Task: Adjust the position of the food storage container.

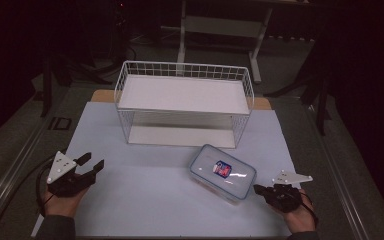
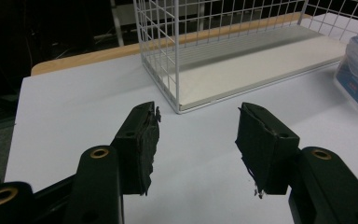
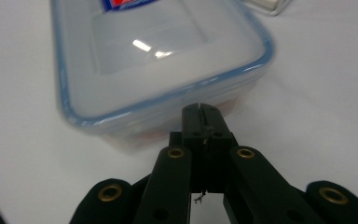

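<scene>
Our left hand-held gripper [image 1: 91,163] rests on the tabletop [image 1: 145,190] with its jaws spread wide, holding nothing. Right of it lies the lidded plastic container [image 1: 222,172], just before the white wire rack [image 1: 184,102]. Our right hand-held gripper [image 1: 258,189] is pressed closed, tips just beside the container's near edge.

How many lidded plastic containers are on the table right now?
1. The container sits on the white mat in front of the wire rack, toward the right, just ahead of the right claw. The rack's two shelves look bare.
</scene>
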